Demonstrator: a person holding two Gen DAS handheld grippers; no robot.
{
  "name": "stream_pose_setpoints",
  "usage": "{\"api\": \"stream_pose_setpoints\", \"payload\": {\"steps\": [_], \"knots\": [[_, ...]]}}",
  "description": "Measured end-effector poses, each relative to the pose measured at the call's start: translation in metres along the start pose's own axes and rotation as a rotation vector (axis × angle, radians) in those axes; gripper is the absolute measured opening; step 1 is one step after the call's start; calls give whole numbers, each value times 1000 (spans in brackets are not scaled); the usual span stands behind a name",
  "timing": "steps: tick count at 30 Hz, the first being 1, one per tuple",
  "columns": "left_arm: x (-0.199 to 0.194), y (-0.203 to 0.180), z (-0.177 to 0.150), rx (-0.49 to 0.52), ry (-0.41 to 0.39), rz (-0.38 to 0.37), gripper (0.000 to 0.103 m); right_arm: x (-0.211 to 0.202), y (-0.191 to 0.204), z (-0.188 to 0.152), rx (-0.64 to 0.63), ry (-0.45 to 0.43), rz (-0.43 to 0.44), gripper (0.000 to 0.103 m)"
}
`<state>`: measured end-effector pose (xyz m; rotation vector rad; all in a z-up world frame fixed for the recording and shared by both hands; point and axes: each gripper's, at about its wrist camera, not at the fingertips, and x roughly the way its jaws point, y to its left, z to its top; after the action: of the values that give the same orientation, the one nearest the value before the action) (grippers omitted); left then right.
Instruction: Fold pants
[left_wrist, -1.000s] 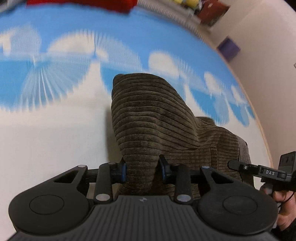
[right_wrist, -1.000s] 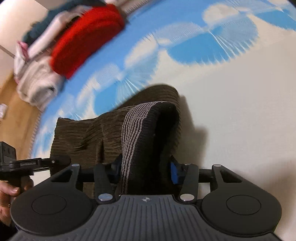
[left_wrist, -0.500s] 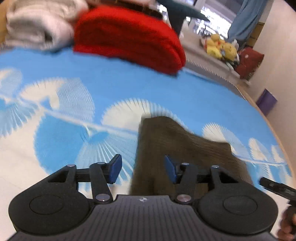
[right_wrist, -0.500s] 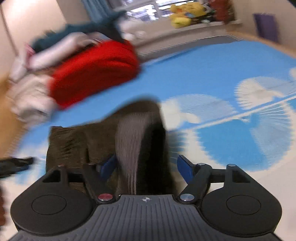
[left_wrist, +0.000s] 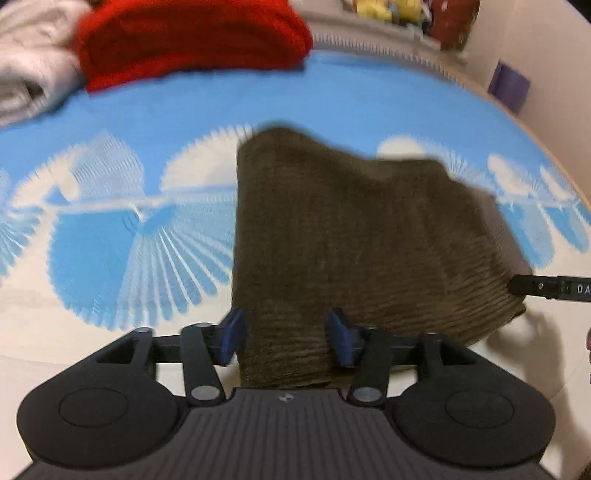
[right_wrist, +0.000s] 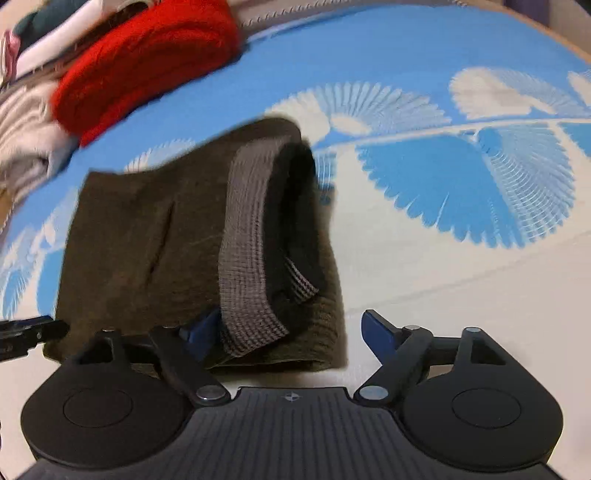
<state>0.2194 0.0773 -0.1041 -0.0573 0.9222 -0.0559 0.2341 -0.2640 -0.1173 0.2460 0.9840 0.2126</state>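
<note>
Blue-and-white fan-patterned bedding (left_wrist: 110, 236) fills the left wrist view, and the brown corduroy pants (left_wrist: 351, 240) lie on it as a compact folded bundle. Left claw (left_wrist: 284, 338) has its 2 blue pads spread to either side of the bundle's near edge, apart and not pinching the cloth. Beyond sit a red folded garment (left_wrist: 192, 33) and pale clothes (left_wrist: 26, 70), well apart from the pants. The tip of the other tool shows at the right edge.

From the right wrist view, the pants (right_wrist: 147, 236) show the grey elastic waistband (right_wrist: 247, 236) curling up and gaping on top of the fold. Right claw (right_wrist: 288, 334) stands wide apart, the left pad just beside the waistband, the right pad over bare bedding (right_wrist: 461, 258). The red garment (right_wrist: 147, 62) lies near the far corner.

By my reading the fold has been laid and let go; next comes flattening the waistband and squaring the edges. Nothing blocks that, though blur hides fine detail.
</note>
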Motion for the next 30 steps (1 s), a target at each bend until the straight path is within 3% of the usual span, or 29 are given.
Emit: {"api": "stream_pose_setpoints", "payload": {"steps": [2, 5, 9, 13, 14, 18, 20, 21, 22, 23, 25, 27, 30], "knots": [[-23, -8, 1, 22, -74, 40, 86, -25, 16, -2, -79, -95, -41, 77], [-68, -22, -3, 26, -176, 72, 91, -68, 37, -8, -168, -220, -38, 77], [-129, -31, -6, -25, -286, 154, 94, -132, 59, -24, -197, -359, -55, 93], [-186, -40, -16, -96, -316, 130, 96, -183, 78, -43, -216, -454, -72, 102], [-196, -44, -21, -100, -310, 127, 102, -192, 80, -51, -217, -468, -74, 102], [-220, -59, -53, -107, -307, 116, 103, -208, 75, -84, -185, -465, -72, 102], [-214, -70, -81, -49, -312, 155, 103, -204, 73, -95, -157, -379, -107, 102], [-201, -77, -82, -7, -212, 181, 102, -204, 74, -96, -139, -362, -129, 102], [-198, -78, -80, -11, -196, 158, 103, -206, 74, -95, -122, -377, -137, 102], [-199, -77, -78, -18, -214, 123, 103, -207, 75, -94, -117, -389, -139, 102], [-195, -79, -76, 5, -224, 142, 103, -200, 77, -90, -128, -369, -162, 102], [-187, -81, -76, 39, -200, 177, 103, -193, 79, -90, -132, -339, -168, 102], [-180, -75, -76, 0, -153, 152, 103, -188, 82, -89, -145, -308, -160, 102]]}}
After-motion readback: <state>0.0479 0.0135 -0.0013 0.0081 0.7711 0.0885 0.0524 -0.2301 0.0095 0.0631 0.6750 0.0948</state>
